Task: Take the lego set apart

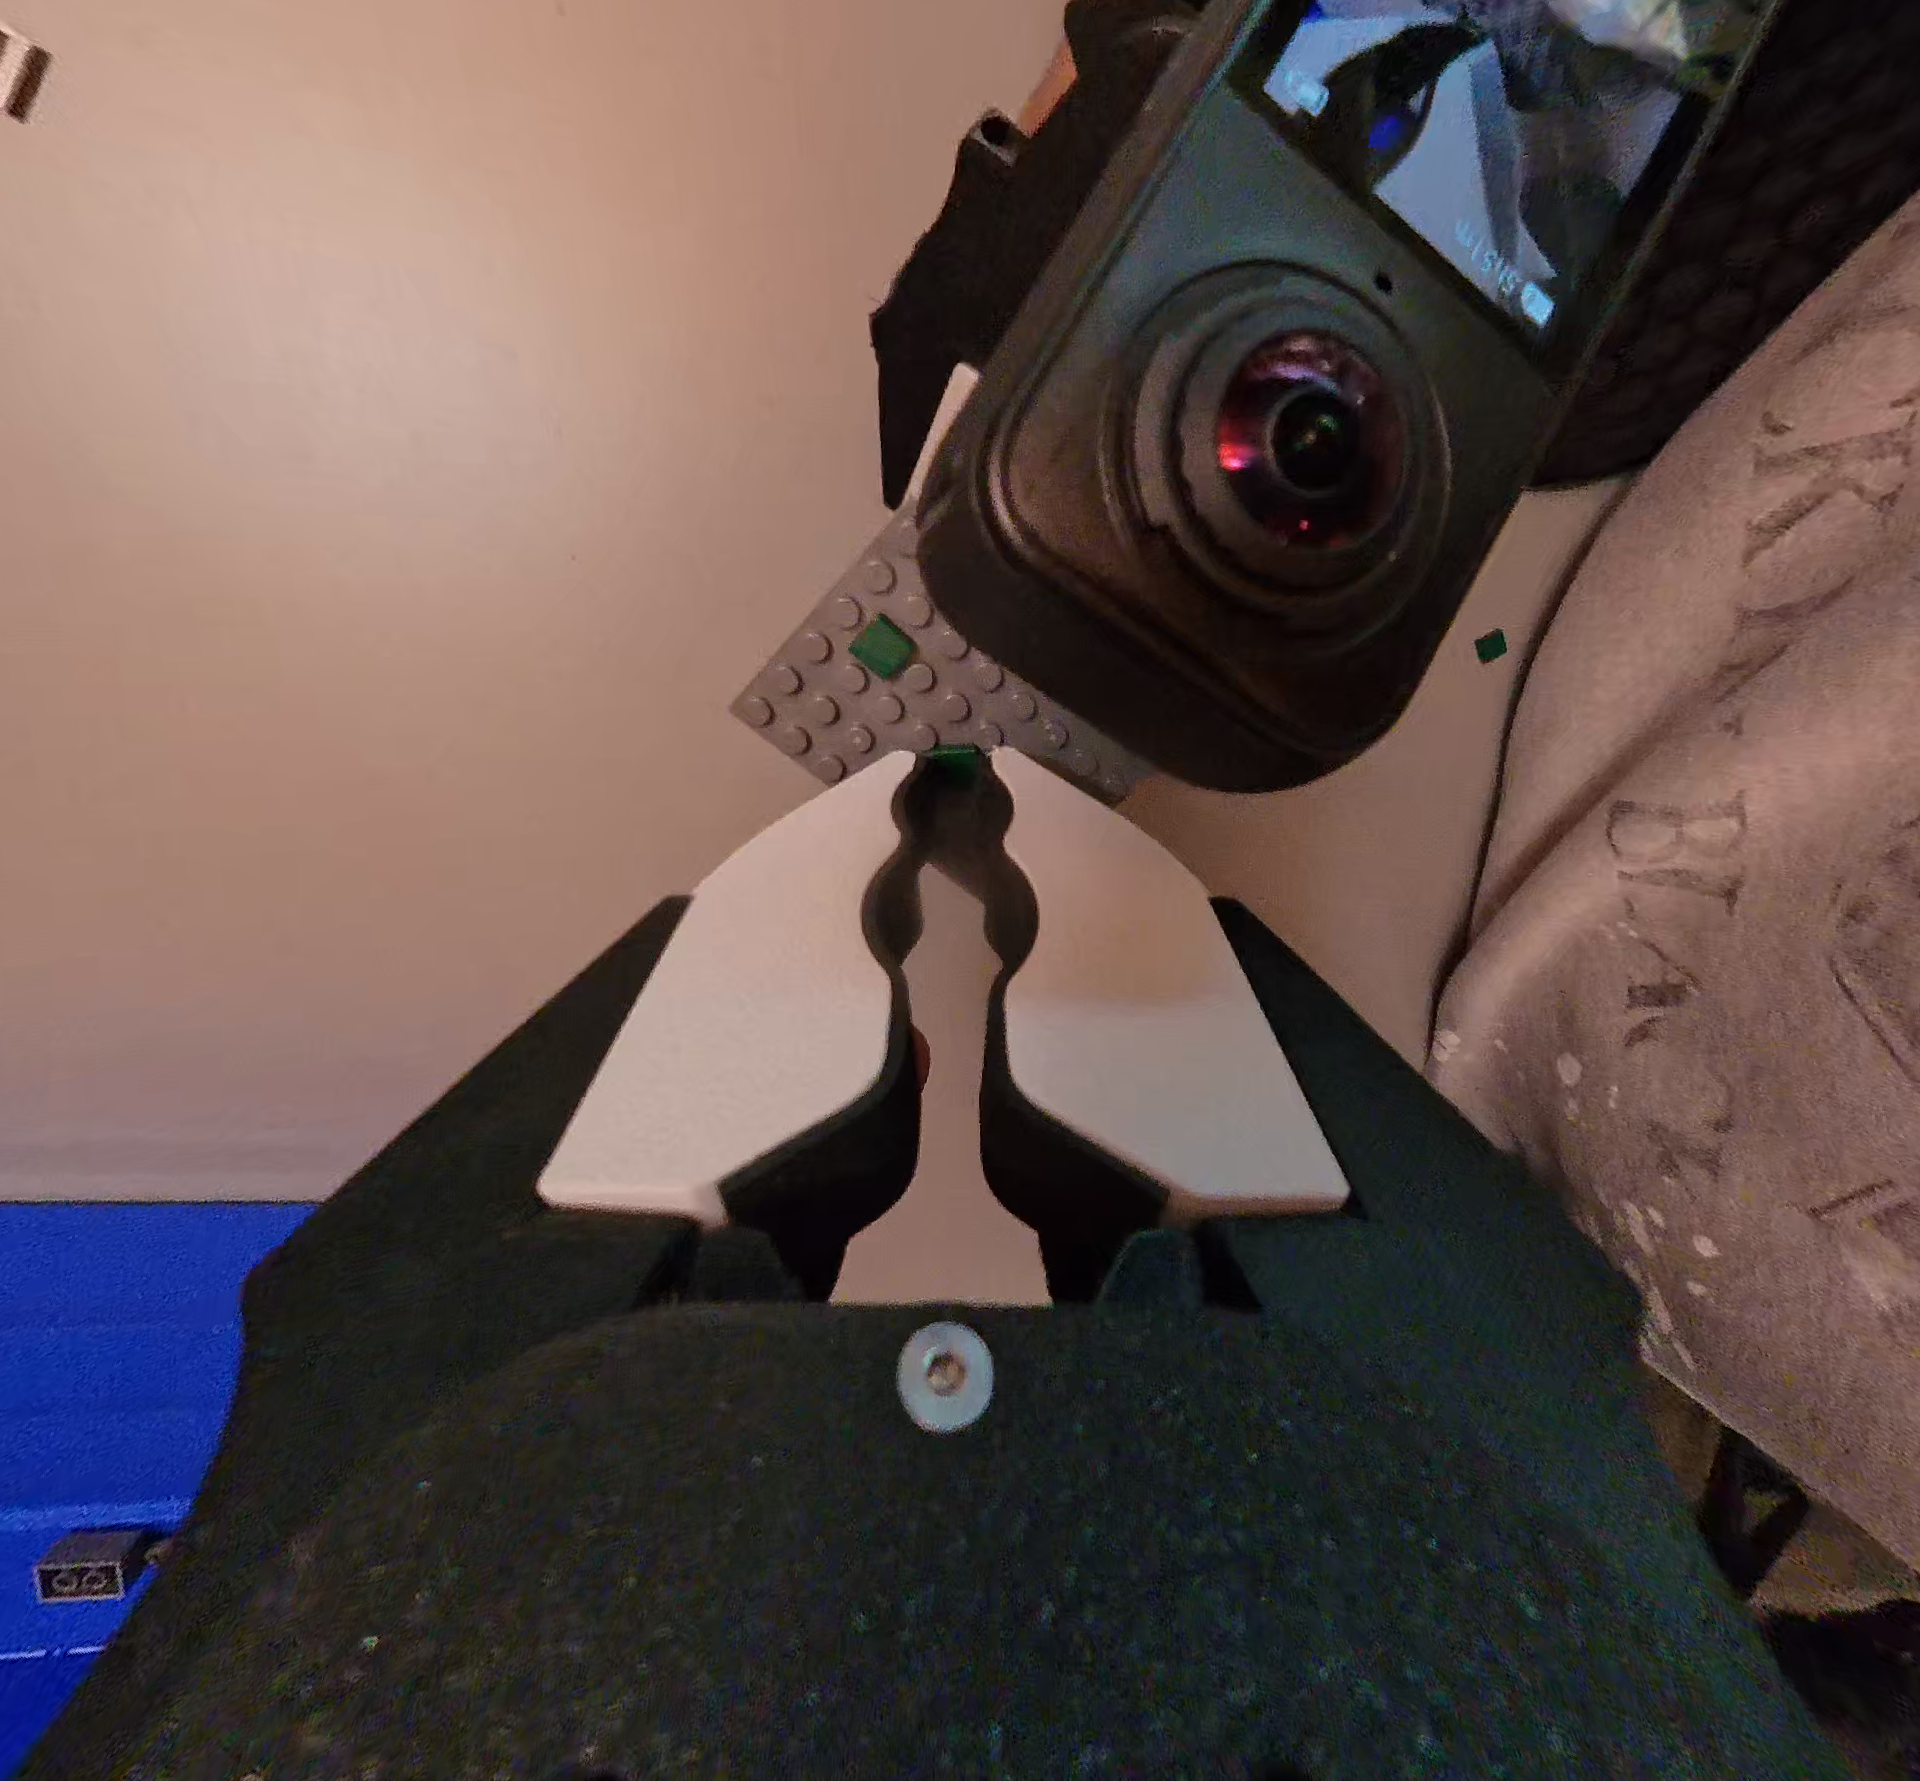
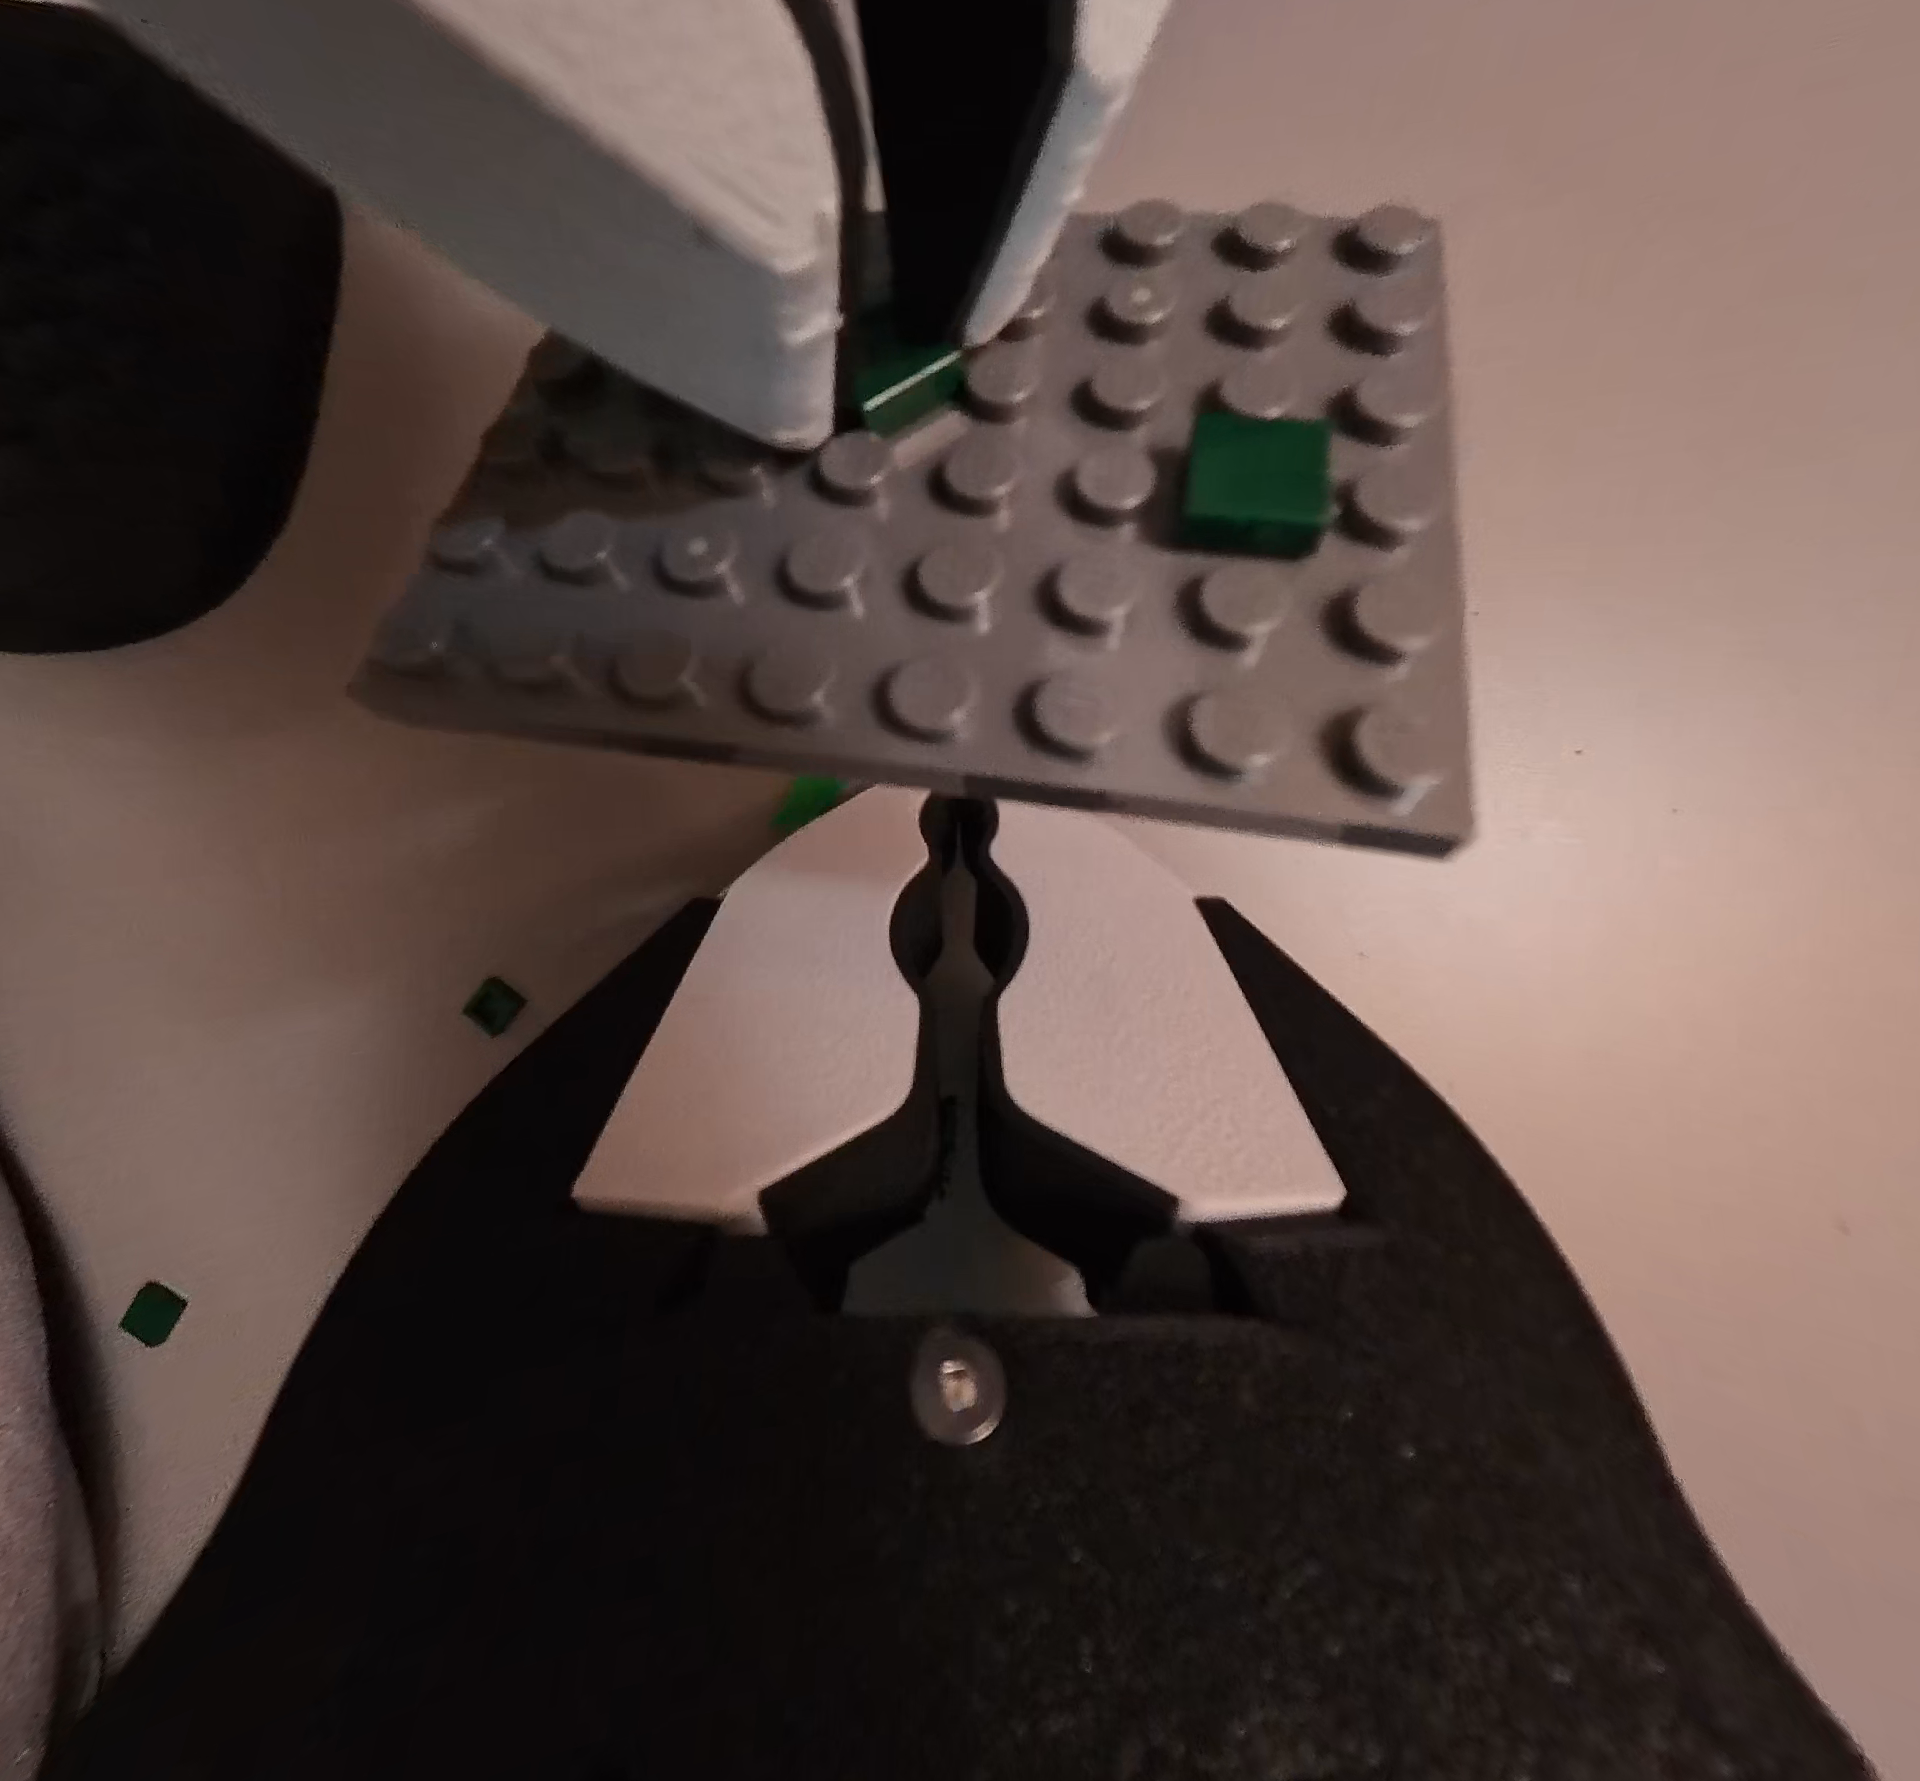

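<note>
We hold the grey plate [image 2: 935, 609] by its near edge in our right hand-held gripper [image 2: 961, 822], our left hand-held gripper [image 1: 951, 775] clamped on a small green tile [image 1: 953, 763] at its tips, which next needs prying off, we judge.
</note>
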Demonstrator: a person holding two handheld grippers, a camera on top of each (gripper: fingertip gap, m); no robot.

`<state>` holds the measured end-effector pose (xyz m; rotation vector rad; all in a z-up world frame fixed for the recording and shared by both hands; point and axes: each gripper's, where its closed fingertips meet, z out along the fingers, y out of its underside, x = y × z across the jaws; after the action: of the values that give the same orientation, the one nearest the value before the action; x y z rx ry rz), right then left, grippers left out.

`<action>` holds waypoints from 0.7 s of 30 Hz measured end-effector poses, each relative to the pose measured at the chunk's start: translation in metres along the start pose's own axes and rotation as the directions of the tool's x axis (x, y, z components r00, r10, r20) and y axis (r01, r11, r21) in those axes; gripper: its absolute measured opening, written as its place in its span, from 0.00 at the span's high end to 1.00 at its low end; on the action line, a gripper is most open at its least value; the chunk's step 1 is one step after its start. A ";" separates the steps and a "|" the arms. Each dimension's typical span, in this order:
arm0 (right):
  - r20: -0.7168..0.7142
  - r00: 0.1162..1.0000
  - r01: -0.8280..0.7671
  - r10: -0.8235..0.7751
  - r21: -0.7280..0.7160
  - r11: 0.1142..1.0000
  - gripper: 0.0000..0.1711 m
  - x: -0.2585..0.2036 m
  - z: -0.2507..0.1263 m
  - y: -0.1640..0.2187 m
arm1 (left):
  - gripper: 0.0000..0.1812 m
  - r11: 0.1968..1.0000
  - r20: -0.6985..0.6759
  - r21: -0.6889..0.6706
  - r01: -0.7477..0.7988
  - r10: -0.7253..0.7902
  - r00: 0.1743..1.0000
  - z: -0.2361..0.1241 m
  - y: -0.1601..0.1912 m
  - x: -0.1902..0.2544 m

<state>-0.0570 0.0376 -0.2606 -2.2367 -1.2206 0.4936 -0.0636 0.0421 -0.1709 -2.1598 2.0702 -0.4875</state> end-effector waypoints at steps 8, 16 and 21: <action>-0.013 0.999 0.030 -0.030 0.005 1.000 1.00 0.001 -0.001 -0.001 | 0.96 1.000 -0.023 0.003 -0.028 0.028 0.999 0.000 0.001 0.005; -0.069 0.995 0.072 -0.072 -0.010 0.997 1.00 0.010 -0.006 -0.001 | 0.96 0.982 0.007 0.148 -0.121 0.122 0.993 -0.002 -0.011 0.005; -0.105 0.992 0.074 -0.075 -0.015 0.997 1.00 0.019 -0.014 -0.002 | 0.96 0.919 0.083 0.315 -0.237 0.222 0.971 -0.008 -0.024 0.000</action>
<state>-0.0411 0.0505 -0.2489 -2.1874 -1.2496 0.3358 -0.0429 0.0450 -0.1561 -1.7042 2.0177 -0.6860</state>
